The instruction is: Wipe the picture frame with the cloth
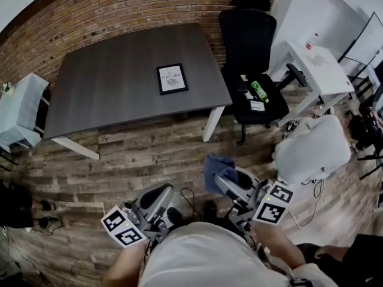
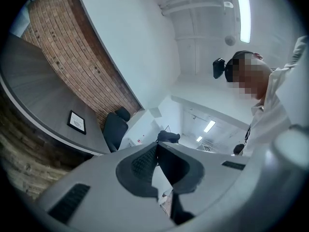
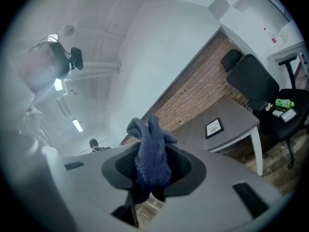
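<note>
A black picture frame (image 1: 172, 79) with a white print lies flat on the dark grey table (image 1: 108, 82), far ahead of both grippers. It shows small in the left gripper view as the frame (image 2: 77, 122) and in the right gripper view as the frame (image 3: 214, 127). My right gripper (image 1: 220, 173) is shut on a blue cloth (image 1: 216, 165), which bunches up between its jaws as the cloth (image 3: 150, 156). My left gripper (image 1: 163, 196) is held low over the floor, jaws shut with nothing between them (image 2: 157, 151).
A black office chair (image 1: 251, 58) with a green bottle (image 1: 259, 91) on its seat stands right of the table. A white desk (image 1: 317, 64) is at the far right, a pale chair (image 1: 21, 109) at the left. Wooden plank floor lies between me and the table.
</note>
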A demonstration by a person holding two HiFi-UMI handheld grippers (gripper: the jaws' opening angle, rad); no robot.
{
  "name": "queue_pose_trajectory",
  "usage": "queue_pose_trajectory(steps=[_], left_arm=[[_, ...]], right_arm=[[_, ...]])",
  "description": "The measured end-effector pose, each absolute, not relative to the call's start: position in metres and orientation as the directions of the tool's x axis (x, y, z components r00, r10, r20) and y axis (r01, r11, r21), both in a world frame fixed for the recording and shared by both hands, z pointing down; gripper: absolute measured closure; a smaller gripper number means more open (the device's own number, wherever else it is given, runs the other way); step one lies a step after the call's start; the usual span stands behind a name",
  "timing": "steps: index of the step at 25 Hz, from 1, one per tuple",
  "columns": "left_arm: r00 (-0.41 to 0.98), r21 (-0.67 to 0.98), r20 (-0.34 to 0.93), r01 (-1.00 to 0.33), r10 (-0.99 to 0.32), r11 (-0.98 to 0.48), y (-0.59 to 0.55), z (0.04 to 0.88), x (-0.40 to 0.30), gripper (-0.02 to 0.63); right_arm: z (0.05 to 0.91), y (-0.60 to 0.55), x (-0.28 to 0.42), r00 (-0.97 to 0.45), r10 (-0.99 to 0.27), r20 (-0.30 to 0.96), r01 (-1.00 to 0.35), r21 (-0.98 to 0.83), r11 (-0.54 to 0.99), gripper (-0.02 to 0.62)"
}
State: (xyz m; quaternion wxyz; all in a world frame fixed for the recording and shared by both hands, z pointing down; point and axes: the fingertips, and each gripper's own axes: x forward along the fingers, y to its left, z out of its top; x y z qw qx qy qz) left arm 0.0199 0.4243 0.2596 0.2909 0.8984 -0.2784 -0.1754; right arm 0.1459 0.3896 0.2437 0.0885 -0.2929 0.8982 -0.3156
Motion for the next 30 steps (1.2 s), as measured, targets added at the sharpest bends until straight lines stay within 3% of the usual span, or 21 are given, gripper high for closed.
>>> queue_pose_trajectory(steps=[17, 30], left_arm=[[0.821, 0.616, -0.131, -0.372, -0.556, -0.694, 0.419, 0.282, -0.055, 0.598], [0.797, 0.621, -0.093, -0.422, -0.596, -0.661, 0.344, 0.292, -0.046, 0.598]], right_arm=[[0.250, 0.360, 0.104, -0.715, -0.693, 0.092, -0.609, -0.567, 0.554, 0.469], [0.259, 0.267, 0.118, -0.751, -0.653, 0.103, -0.577, -0.585, 0.571, 0.472]])
